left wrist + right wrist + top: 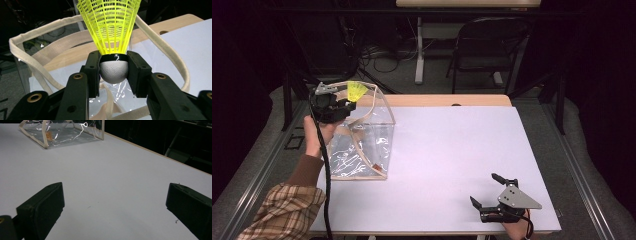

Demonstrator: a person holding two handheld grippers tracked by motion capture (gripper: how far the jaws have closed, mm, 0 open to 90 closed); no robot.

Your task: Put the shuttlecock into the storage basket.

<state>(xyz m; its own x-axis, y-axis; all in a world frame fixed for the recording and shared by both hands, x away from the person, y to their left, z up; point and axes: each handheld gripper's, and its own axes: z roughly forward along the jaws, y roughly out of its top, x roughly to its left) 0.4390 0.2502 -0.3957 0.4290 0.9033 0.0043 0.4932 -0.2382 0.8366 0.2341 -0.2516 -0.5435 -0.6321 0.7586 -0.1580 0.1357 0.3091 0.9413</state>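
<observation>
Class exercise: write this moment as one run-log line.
left tongs: shut on yellow shuttlecock, above clear bag | right tongs: open, holding nothing, low over white table

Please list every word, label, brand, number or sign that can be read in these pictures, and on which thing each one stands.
No text can be read.
Clear bag: a small orange-brown tag inside, too small and blurred to read.
Yellow shuttlecock, held in the left gripper: no print visible.
Right gripper: no marking visible.
</observation>
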